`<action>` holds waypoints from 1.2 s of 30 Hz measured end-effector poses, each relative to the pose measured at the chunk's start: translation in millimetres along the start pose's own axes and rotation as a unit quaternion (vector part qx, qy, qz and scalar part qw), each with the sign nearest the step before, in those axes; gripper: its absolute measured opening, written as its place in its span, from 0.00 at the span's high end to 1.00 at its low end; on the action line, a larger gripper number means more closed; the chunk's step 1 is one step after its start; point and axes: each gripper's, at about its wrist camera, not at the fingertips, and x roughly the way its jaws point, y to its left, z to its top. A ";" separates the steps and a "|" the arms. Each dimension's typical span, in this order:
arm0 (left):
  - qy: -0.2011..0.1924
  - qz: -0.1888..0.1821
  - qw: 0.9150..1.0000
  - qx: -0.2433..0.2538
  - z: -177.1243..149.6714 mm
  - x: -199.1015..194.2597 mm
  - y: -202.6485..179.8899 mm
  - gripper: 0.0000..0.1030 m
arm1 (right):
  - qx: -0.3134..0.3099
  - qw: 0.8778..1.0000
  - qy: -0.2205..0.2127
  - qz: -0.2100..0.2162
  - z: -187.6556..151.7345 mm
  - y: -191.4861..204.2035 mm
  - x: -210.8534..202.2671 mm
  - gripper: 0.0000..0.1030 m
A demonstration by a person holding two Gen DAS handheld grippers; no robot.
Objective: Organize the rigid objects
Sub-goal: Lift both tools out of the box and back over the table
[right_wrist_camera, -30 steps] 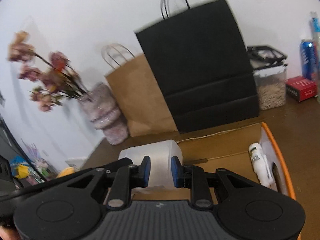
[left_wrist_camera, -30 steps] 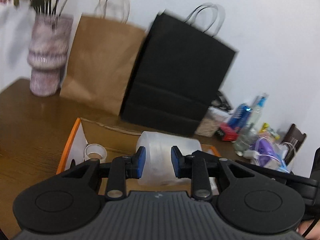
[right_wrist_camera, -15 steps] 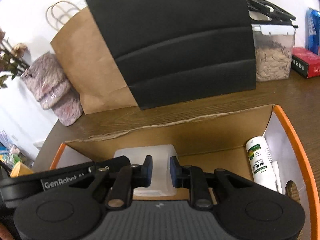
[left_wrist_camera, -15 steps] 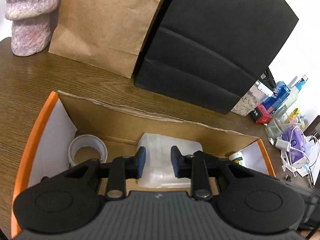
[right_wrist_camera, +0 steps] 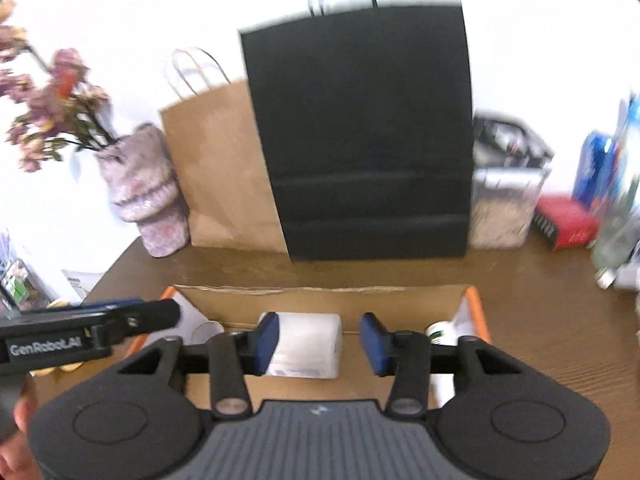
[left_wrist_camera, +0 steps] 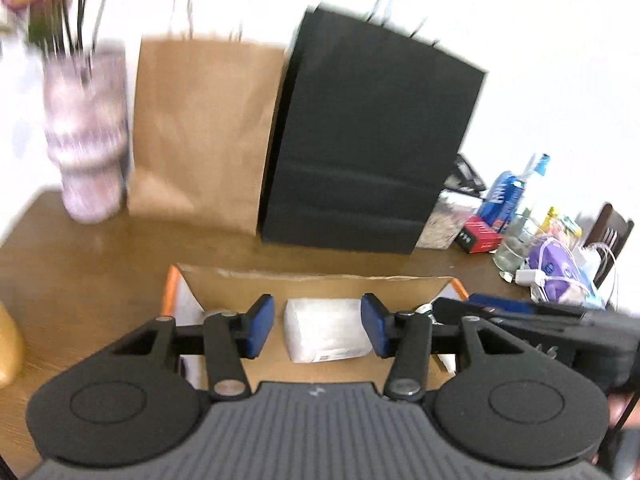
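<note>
A white translucent plastic container (left_wrist_camera: 326,334) (right_wrist_camera: 308,344) lies on the floor of an open cardboard box with orange edges (left_wrist_camera: 172,292) (right_wrist_camera: 478,312). My left gripper (left_wrist_camera: 317,331) hovers above it, jaws opening, with the pads not pressing on anything. My right gripper (right_wrist_camera: 320,343) does the same from the other side, its jaws also opening and apart from the container. A white bottle with a green label (right_wrist_camera: 440,332) and a tape roll (right_wrist_camera: 204,332) also lie in the box. Each gripper shows at the edge of the other's view.
Behind the box stand a brown paper bag (left_wrist_camera: 204,128) and a black paper bag (left_wrist_camera: 368,140). A pink vase with flowers (left_wrist_camera: 86,140) is at the back left. Cans, a red box (right_wrist_camera: 566,222), a bottle and cables crowd the right side of the wooden table (left_wrist_camera: 80,280).
Both grippers dipped toward the box and have come back up and away. Their jaws went from nearly shut to spread apart. The container now rests lower, on the box floor.
</note>
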 end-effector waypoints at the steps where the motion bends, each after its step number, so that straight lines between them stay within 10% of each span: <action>1: -0.014 0.007 1.000 0.012 -2.3 -14.9 -4.2 0.50 | -0.011 1.000 -0.008 -0.005 -1.1 2.2 -14.3 0.55; 7: -0.134 0.034 0.989 0.054 -38.7 -102.7 -23.5 0.32 | -0.061 0.993 -0.102 -0.014 -27.6 14.4 -105.5 0.46; 12: -0.218 0.030 0.974 0.051 -82.4 -152.2 -32.0 0.18 | -0.097 0.964 -0.246 -0.004 -90.3 22.5 -158.0 0.23; 36: -0.291 0.071 0.948 0.106 -240.2 -276.6 -51.1 0.03 | -0.104 0.951 -0.291 0.003 -232.4 37.8 -277.9 0.13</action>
